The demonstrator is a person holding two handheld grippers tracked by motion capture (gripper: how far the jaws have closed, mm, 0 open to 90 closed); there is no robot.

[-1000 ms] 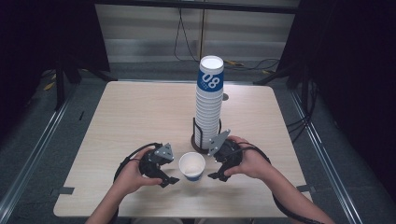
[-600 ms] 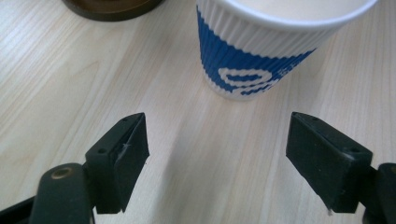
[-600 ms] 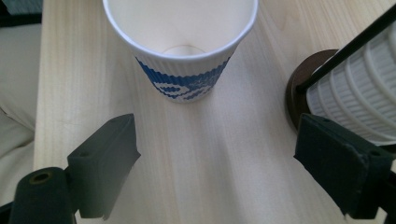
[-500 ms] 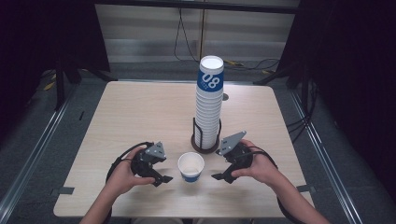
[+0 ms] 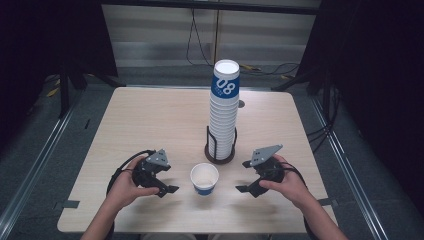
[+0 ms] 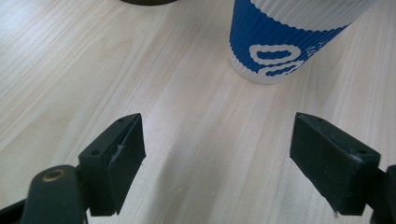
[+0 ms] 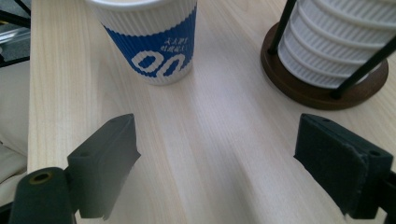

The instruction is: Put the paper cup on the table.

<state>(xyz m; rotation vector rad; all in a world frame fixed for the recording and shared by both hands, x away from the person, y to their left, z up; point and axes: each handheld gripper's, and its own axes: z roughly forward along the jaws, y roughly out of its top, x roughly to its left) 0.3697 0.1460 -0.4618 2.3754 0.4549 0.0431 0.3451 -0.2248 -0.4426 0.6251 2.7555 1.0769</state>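
Between my two claws, the single cup (image 5: 204, 178) stands upright on the desk (image 5: 150, 120), clear of both. My left claw (image 5: 167, 181) has just been opening, empty; my right claw (image 5: 245, 176) is also apart, about equally near.

A single cup (image 5: 204, 178) is stood upright on the table (image 5: 150, 120), close to the near edge and roughly in the middle. Right behind it, a tall stack of cups (image 5: 224, 112) is held in a wire holder (image 5: 220, 150), just a bit off to the right. The left gripper (image 5: 162, 182) is found to the left of the single cup, the right gripper (image 5: 245, 176) to the right, so the cup sits between them, touched by neither. Behind the table, cables are strung across the floor.
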